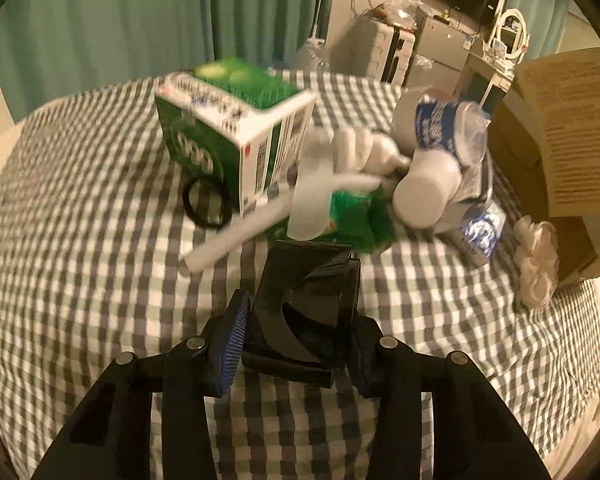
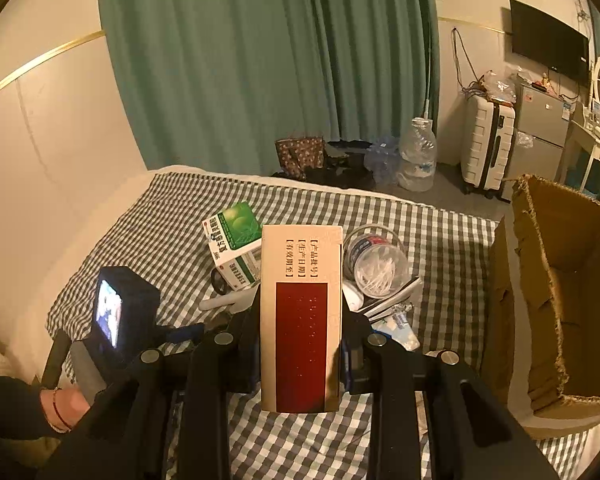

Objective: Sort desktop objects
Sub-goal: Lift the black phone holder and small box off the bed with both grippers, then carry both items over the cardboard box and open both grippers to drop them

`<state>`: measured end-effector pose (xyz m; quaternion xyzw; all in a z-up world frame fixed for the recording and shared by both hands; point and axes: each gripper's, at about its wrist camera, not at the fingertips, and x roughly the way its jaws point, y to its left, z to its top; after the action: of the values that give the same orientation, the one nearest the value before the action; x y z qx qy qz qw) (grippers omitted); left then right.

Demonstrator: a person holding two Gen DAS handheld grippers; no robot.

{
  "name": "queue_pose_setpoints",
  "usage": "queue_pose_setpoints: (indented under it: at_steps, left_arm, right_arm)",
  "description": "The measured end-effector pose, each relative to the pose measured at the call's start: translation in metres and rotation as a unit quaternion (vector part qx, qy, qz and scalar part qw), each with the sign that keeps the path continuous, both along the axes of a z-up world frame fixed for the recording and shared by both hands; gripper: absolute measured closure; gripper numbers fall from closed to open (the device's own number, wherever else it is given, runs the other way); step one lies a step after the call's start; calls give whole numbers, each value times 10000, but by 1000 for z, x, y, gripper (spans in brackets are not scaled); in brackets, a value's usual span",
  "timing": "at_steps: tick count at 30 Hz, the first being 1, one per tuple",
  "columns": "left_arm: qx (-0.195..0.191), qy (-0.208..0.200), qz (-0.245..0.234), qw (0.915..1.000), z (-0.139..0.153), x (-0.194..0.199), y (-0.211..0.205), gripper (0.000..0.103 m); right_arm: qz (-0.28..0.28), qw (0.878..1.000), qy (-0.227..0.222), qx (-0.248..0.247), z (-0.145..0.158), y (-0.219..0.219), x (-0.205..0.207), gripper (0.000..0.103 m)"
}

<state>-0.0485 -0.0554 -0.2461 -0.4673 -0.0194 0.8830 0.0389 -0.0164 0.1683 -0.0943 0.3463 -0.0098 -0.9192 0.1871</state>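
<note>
Meanwhile, clamped upright in right gripper (image 2: pixel 302 354): tan-and-red box (image 2: pixel 301 316), lifted clear of pile, likely bound for cardboard carton (image 2: pixel 556 292) at right. Black block (image 1: pixel 306 312) between left gripper (image 1: pixel 296 344) pads, contact unclear. Still unsorted on checked bedspread (image 1: pixel 80 220): green box (image 1: pixel 228 136), swab tub (image 2: pixel 374 264), hair ring (image 1: pixel 204 206). Beyond: green curtain (image 2: pixel 260 60), suitcase (image 2: pixel 486 146), wall television (image 2: pixel 548 42).
</note>
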Motion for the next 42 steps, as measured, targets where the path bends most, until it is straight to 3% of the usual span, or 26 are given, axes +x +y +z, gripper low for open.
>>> queue_pose_setpoints:
  at_steps: [10, 17, 26, 32, 37, 42]
  left_arm:
    - [-175, 829, -236, 9961, 88, 1, 13, 59]
    - [-217, 1462, -360, 9884, 168, -2, 23, 59]
    - [-86, 1964, -431, 9795, 273, -6, 36, 59]
    - [198, 2144, -340, 9760, 336, -18, 55, 59]
    - [132, 2372, -525, 9699, 367, -30, 93, 59]
    - [267, 2407, -743, 9674, 372, -39, 134, 59]
  right_arm:
    - [-195, 9991, 378, 16, 45, 9, 4, 75]
    - [-363, 9965, 751, 53, 88, 19, 11, 75]
    - [-684, 9911, 1105, 277, 142, 40, 16, 75]
    - [-994, 9872, 1224, 258, 182, 60, 13, 75]
    - [-1332, 9819, 1303, 332, 205, 88, 9, 75]
    - [-1651, 9777, 1224, 428, 211, 123, 12, 75]
